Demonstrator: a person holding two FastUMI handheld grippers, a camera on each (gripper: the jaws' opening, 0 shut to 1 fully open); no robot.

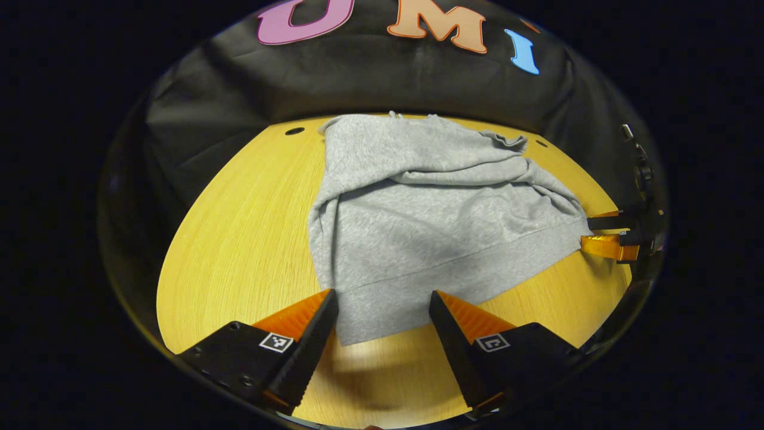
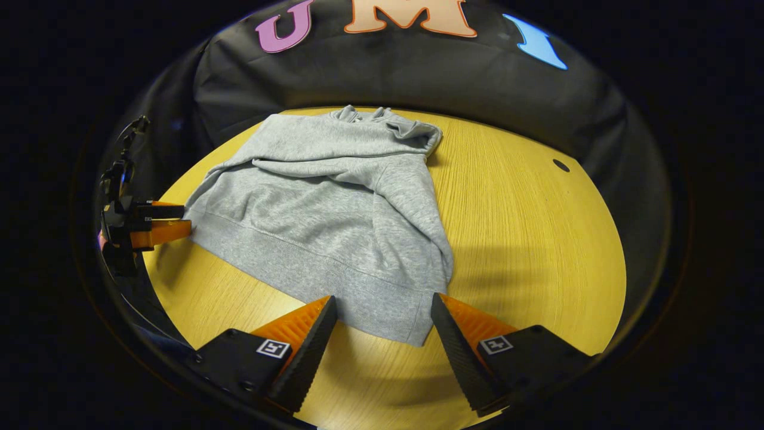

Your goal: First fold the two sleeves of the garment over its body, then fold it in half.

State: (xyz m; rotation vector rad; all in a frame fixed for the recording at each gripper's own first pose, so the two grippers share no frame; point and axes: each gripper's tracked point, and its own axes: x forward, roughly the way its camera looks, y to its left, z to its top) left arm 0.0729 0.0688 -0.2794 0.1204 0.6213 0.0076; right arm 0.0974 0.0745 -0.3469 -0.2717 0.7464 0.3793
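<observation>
The round wooden table [image 1: 239, 239] runs out of sight at its near edge behind both grippers. On it lies a grey sweatshirt [image 1: 430, 221], both sleeves already folded over its body in rumpled ridges; its neck end at the far side is bunched and hard to make out. The left gripper [image 1: 382, 301] hangs with jaws wide, straddling one hem corner. The right gripper [image 2: 382, 304], equally wide, straddles the other corner.

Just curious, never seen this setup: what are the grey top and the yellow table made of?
Top: looks like soft knit cotton fleece, matte and heathered, with a ribbed hem. Table: wood or wood-look laminate, judging by fine straight grain lines and a slight sheen.
</observation>
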